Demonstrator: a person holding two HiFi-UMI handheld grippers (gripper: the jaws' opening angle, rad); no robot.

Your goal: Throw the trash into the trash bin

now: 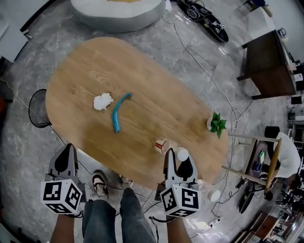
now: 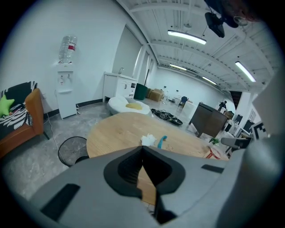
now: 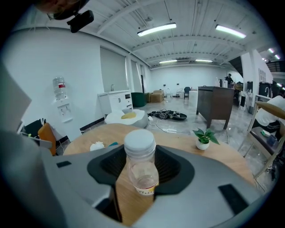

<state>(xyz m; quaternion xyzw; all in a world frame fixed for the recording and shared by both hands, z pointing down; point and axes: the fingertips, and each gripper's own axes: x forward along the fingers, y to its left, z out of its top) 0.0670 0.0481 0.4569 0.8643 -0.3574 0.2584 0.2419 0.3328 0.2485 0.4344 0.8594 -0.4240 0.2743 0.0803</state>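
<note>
At the oval wooden table edge, a clear white-capped plastic bottle stands cap-up, seemingly pinched by the narrowed right gripper.

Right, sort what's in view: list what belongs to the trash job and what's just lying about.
Job: bottle, crumpled tissue, blue strip, red-and-white container, wire bin.
Lying about: potted plant, floor cables, white cushion.

Steeply down from overhead; low and close along left gripper and right gripper jaws; sharing the table ahead.
</note>
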